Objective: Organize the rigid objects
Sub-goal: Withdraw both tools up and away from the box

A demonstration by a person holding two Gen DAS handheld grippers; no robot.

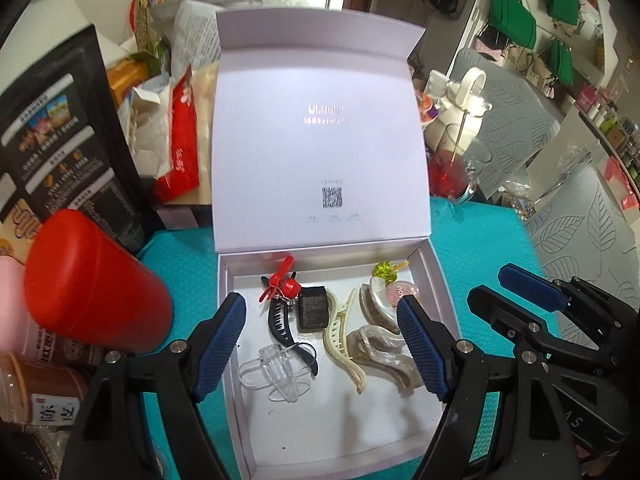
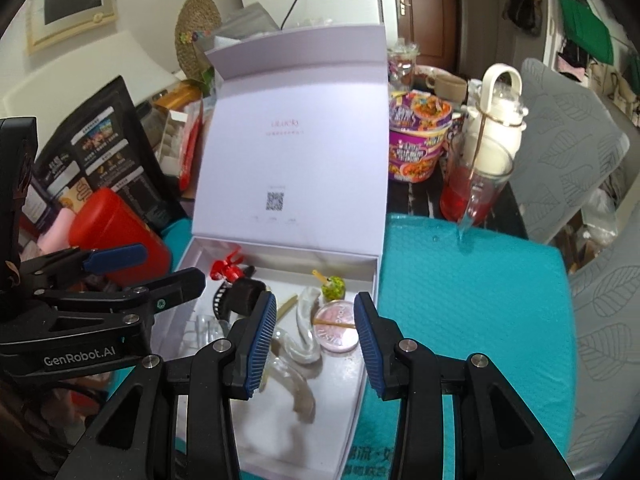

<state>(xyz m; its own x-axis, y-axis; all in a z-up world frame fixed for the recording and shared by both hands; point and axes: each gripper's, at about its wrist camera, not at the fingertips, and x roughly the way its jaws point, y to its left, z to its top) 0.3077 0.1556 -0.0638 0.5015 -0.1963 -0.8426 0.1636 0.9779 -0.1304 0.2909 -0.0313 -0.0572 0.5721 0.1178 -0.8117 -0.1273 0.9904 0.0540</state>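
An open white box (image 1: pixel 234 360) lies on a teal mat with its lid (image 1: pixel 320 140) standing up. Inside are a red propeller clip (image 1: pixel 280 286), a black claw clip (image 1: pixel 280 324), a black block (image 1: pixel 314 308), a clear clip (image 1: pixel 276 372), a cream clip (image 1: pixel 340 340), pearly claw clips (image 1: pixel 376 344), a pink disc (image 2: pixel 336 330) and a green charm (image 2: pixel 334 286). My left gripper (image 1: pixel 322 344) hovers open above the box's left half, holding nothing. My right gripper (image 2: pixel 314 344) hangs over the right half beside it, jaws apart and empty.
A red canister (image 1: pixel 92 280) and a black snack bag (image 1: pixel 60 140) crowd the box's left side. A glass of red liquid (image 2: pixel 468 188), a white bottle (image 2: pixel 500 120) and a noodle bowl (image 2: pixel 418 136) stand behind the teal mat (image 2: pixel 480 280). Grey chairs (image 2: pixel 568 152) are at right.
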